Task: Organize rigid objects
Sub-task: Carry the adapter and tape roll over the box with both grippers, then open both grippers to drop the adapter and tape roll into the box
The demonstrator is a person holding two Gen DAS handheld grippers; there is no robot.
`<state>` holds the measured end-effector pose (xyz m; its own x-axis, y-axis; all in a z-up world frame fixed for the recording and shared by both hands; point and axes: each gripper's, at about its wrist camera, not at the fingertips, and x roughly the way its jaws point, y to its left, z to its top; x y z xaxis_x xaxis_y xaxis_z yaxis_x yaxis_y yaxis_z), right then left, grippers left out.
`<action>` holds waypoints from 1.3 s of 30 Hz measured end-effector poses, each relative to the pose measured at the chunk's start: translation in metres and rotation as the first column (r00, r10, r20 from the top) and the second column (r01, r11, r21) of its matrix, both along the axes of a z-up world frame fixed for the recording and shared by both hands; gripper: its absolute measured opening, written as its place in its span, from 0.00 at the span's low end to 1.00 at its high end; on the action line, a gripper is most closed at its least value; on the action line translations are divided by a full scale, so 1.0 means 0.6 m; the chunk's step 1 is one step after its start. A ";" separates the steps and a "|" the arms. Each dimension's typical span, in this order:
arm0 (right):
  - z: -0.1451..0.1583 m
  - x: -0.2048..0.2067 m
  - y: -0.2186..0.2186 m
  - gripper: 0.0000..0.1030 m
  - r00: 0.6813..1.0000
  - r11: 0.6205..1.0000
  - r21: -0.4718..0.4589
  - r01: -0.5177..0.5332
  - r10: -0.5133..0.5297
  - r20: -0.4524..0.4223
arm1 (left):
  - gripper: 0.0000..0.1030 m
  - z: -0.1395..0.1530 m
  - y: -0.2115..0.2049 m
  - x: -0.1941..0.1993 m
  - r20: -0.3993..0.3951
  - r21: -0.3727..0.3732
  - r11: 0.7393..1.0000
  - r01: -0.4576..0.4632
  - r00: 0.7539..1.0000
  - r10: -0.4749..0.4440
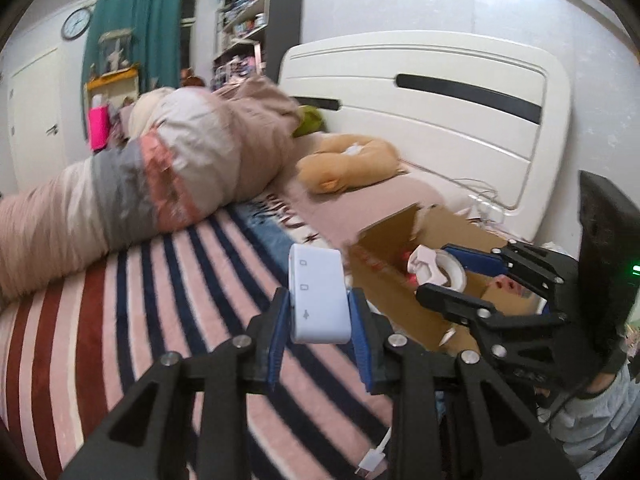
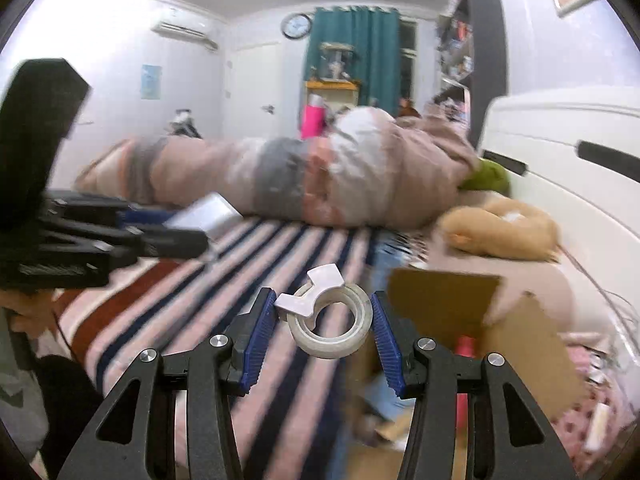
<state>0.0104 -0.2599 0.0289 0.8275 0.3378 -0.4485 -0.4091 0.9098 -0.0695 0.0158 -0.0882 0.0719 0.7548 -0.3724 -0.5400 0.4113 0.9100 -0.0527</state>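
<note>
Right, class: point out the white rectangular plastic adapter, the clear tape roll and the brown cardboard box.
White rectangular plastic adapter [image 1: 318, 296]: left wrist view, top face.
Clear tape roll [image 2: 334, 326]: right wrist view, ring's rim.
Brown cardboard box [image 1: 384, 276]: left wrist view, near wall.

A rolled patchwork quilt [image 1: 160, 160] lies along the bed's far edge on the striped sheet [image 1: 100, 320]. A tan plush toy [image 1: 344, 164] rests near the white headboard [image 1: 440, 112].

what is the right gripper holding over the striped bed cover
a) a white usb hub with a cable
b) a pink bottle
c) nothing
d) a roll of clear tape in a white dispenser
d: the right gripper has its blue-padded jaws closed on the tape roll; the white usb hub sits in the left gripper.
</note>
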 end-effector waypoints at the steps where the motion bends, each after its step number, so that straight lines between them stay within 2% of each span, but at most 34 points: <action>1: -0.004 0.003 -0.016 0.43 1.000 1.000 -0.005 0.017 -0.017 -0.011 | 0.26 0.004 -0.016 0.002 0.001 -0.001 1.000 0.016 1.000 -0.016; 6: -0.037 0.034 -0.089 0.44 0.991 0.997 -0.022 0.079 -0.081 -0.104 | 0.26 0.008 -0.110 0.023 -0.014 0.010 0.996 0.085 0.996 -0.085; 9: -0.058 0.048 -0.118 0.44 0.986 0.996 -0.013 0.084 -0.085 -0.141 | 0.26 0.000 -0.158 0.039 -0.034 0.013 0.993 0.116 0.993 -0.115; 11: -0.068 0.055 -0.139 0.48 0.984 0.997 0.015 0.077 -0.073 -0.162 | 0.26 -0.005 -0.188 0.050 -0.047 0.019 0.991 0.131 0.990 -0.130; 12: -0.073 0.057 -0.150 0.53 0.983 0.997 0.030 0.075 -0.069 -0.168 | 0.26 -0.009 -0.202 0.057 -0.052 0.027 0.990 0.136 0.990 -0.134; 15: -0.078 0.066 -0.170 0.54 0.984 0.996 0.046 0.074 -0.065 -0.168 | 0.26 -0.018 -0.230 0.080 -0.073 0.030 0.990 0.141 0.988 -0.139; 22: -0.086 0.073 -0.183 0.55 0.985 0.997 0.080 -0.002 0.016 -0.174 | 0.26 -0.028 -0.267 0.133 -0.098 0.033 0.989 0.147 0.985 -0.143; 28: -0.090 0.070 -0.184 0.59 0.985 0.995 0.098 -0.030 0.047 -0.168 | 0.26 -0.063 -0.281 0.165 -0.145 0.060 0.988 0.140 0.981 -0.130; 30: -0.091 0.071 -0.185 0.60 0.983 0.994 0.109 -0.032 0.051 -0.174 | 0.29 -0.074 -0.281 0.170 -0.165 0.057 0.988 0.145 0.977 -0.134; 33: -0.091 0.069 -0.183 0.61 0.983 0.994 0.104 -0.031 0.049 -0.175 | 0.44 -0.080 -0.278 0.170 -0.167 0.052 0.988 0.144 0.977 -0.133; 36: -0.090 0.068 -0.180 0.61 0.983 0.994 0.101 -0.029 0.046 -0.178 | 0.52 -0.078 -0.270 0.163 -0.150 0.058 0.990 0.130 0.981 -0.121; 38: -0.089 0.067 -0.180 0.61 0.983 0.995 0.102 -0.024 0.042 -0.181 | 0.64 -0.073 -0.262 0.154 -0.137 0.055 0.991 0.123 0.984 -0.114; 39: -0.087 0.067 -0.179 0.61 0.982 0.994 0.103 -0.020 0.039 -0.183 | 0.66 -0.070 -0.257 0.149 -0.127 0.054 0.992 0.116 0.986 -0.109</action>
